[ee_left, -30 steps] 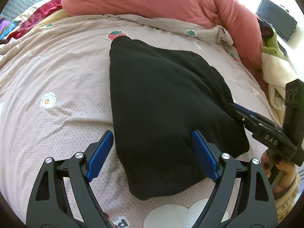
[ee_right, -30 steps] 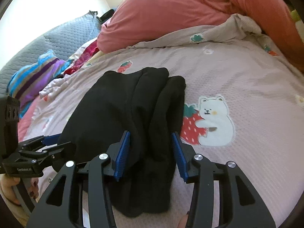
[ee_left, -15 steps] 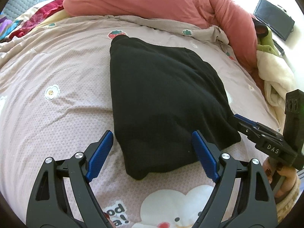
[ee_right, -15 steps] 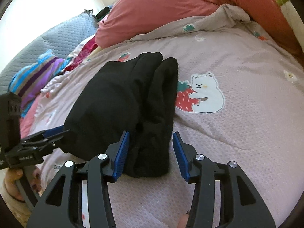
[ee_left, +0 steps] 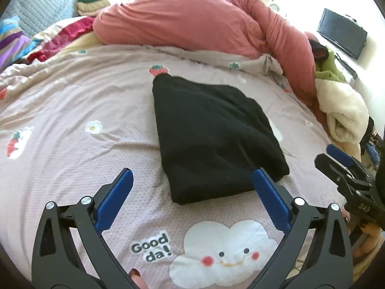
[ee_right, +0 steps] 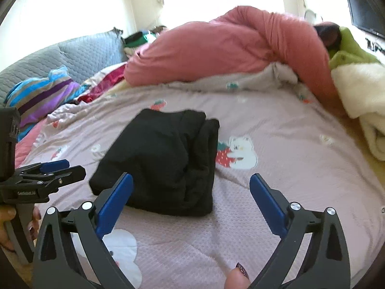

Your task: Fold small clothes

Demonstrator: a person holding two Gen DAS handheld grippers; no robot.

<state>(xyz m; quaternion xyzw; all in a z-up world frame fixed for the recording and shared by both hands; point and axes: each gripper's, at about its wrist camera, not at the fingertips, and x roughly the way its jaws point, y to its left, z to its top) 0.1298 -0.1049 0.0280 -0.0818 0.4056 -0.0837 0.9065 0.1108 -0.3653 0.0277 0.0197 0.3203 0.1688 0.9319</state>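
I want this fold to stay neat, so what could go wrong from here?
The folded black garment lies free; both hand-held grippers, left and right, are open and off it. Its stacked layers on the right edge could slump apart. The soft, wrinkled bedspread gives uneven support.

"Good da!" printed on bedsheet [ee_left: 72, 110], beside cloud print [ee_left: 223, 248].
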